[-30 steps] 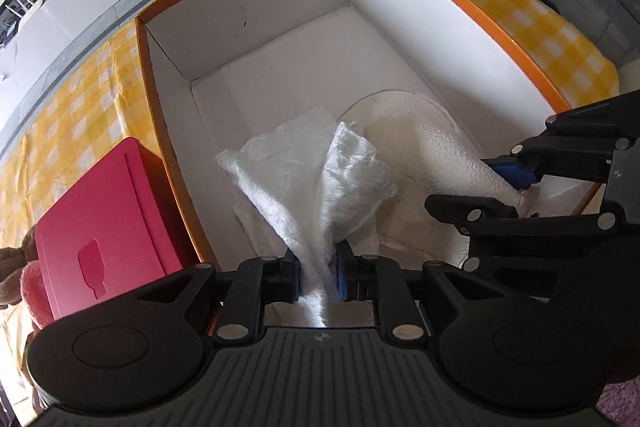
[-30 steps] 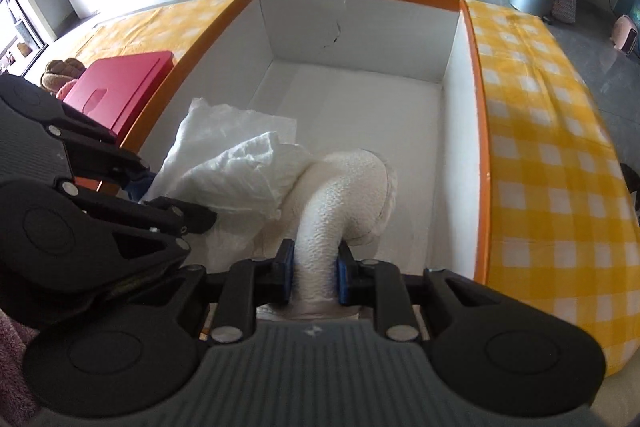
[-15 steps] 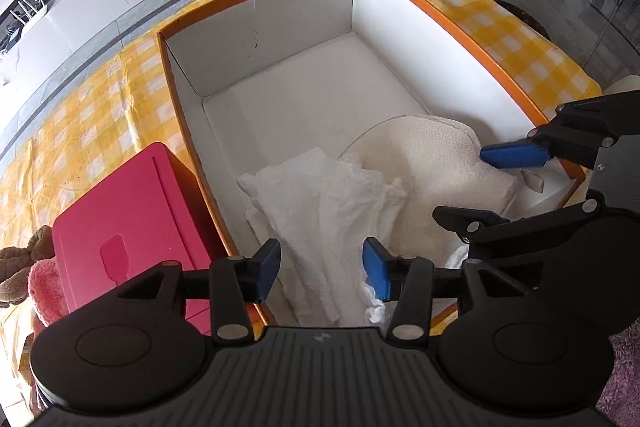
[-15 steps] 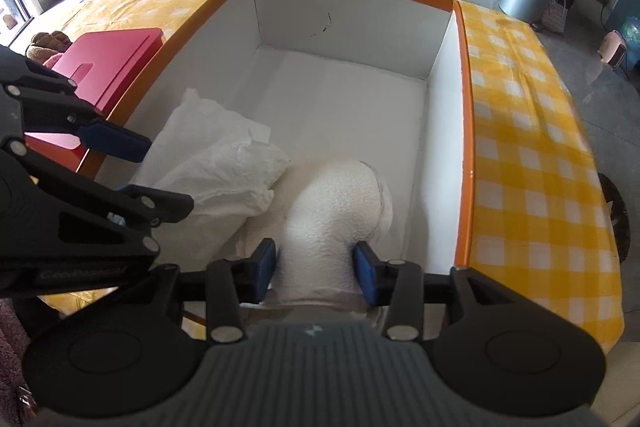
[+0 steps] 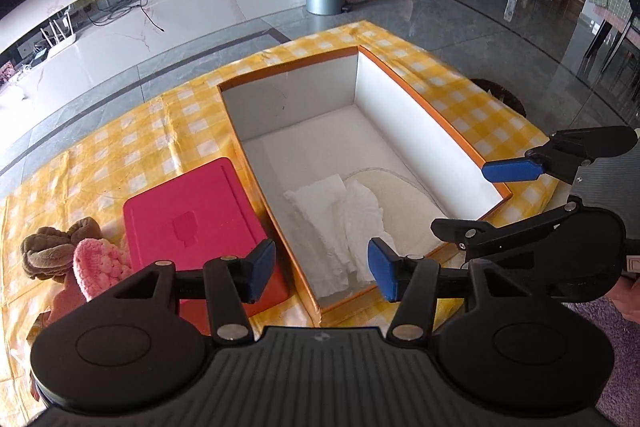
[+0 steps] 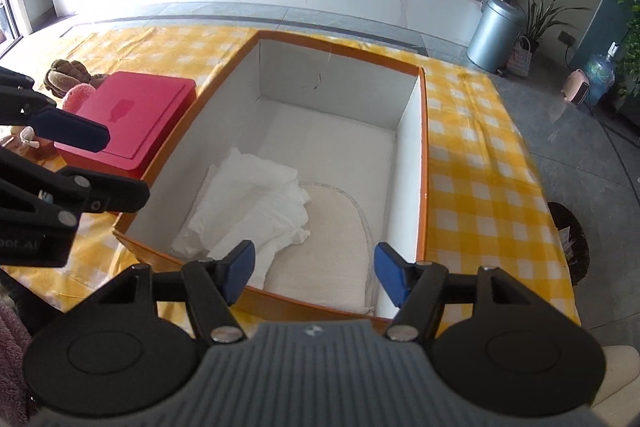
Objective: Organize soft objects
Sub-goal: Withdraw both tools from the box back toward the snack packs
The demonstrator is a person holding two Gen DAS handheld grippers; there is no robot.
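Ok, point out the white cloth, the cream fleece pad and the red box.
white cloth (image 6: 256, 199), right wrist view, on its crumpled middle.
cream fleece pad (image 6: 328, 247), right wrist view, on its bare flat centre.
red box (image 5: 188, 223), left wrist view, on its lid.

Yellow-and-white checked tablecloth under a box with orange outside and white inside

In the box, a bright white crinkled cloth at 8 o'clock overlaps a cream textured pad at 5 o'clock. Outside at 9 o'clock: a plain pinkish-red case, a pink knitted item, a brown plush toy. Both black grippers have blue pads
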